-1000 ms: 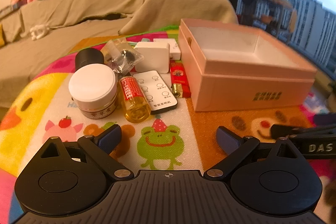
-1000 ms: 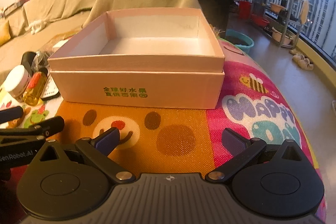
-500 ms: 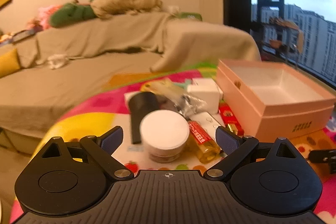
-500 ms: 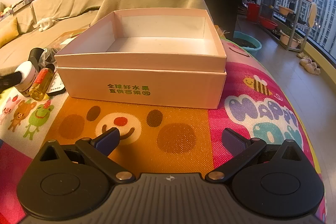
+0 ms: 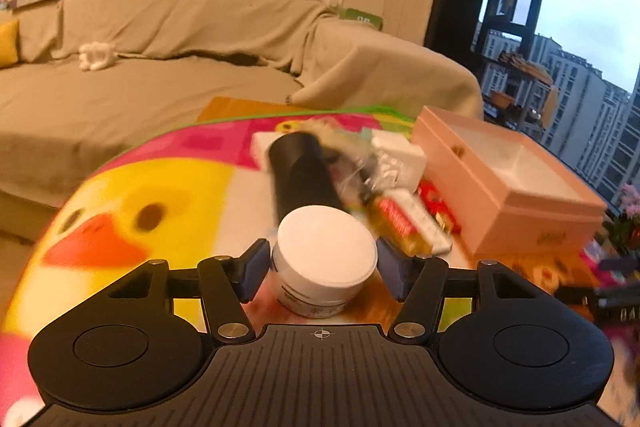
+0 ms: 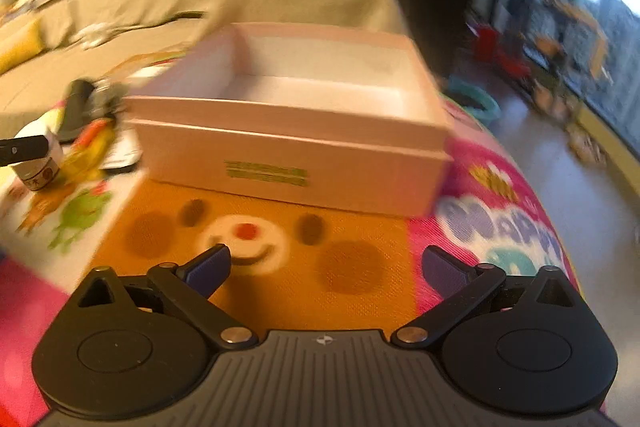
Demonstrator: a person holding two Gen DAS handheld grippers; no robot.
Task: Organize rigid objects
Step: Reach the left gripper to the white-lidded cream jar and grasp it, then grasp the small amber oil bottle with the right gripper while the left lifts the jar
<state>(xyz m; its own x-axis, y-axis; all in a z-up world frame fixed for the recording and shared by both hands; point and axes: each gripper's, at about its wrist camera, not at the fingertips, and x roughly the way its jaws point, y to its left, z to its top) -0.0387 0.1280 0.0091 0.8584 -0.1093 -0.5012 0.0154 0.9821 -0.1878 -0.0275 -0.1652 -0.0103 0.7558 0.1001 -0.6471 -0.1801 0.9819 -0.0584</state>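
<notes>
The open pink box [image 6: 288,131] stands empty on the cartoon mat [image 6: 288,267], the small clutter just beside it. The right gripper [image 6: 326,267] hovers spread, holding nothing. The left gripper [image 5: 320,263] is closing around the white-lidded jar [image 5: 326,255]; next, I'd judge, lift it into the box.

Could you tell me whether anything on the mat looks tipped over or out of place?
Yes: the amber bottle with the red label and the black cylinder lie on their sides, crowded against the upright white-lidded jar. Nothing looks spilled.
</notes>
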